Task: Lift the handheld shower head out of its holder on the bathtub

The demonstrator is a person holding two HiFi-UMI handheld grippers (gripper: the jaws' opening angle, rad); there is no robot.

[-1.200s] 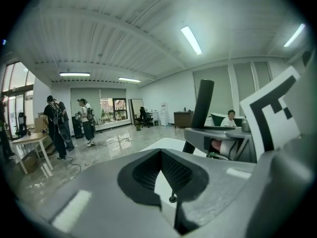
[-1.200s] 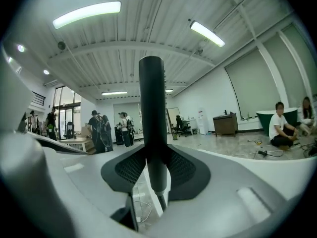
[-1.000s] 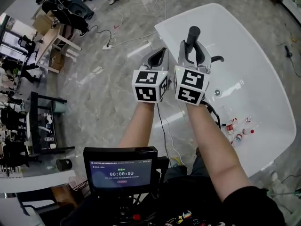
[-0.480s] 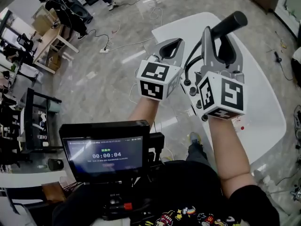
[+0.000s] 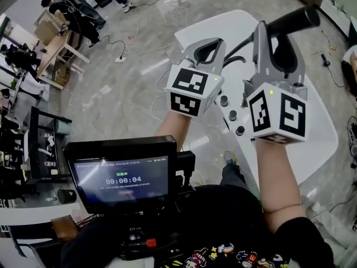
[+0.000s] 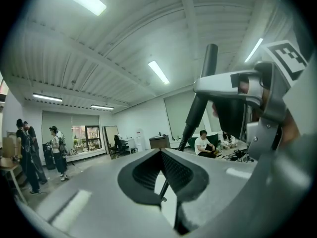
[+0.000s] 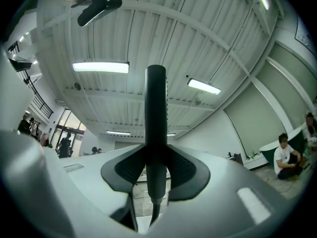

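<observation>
My right gripper clamps the shower head, held high above the bathtub. My left gripper is closed and empty. The lift looks done.

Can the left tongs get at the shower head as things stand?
Probably yes: the shower head, clamped in the right tongs, stands beside the left tongs with nothing between them. The left tongs are shut, so they'd need opening first.
</observation>
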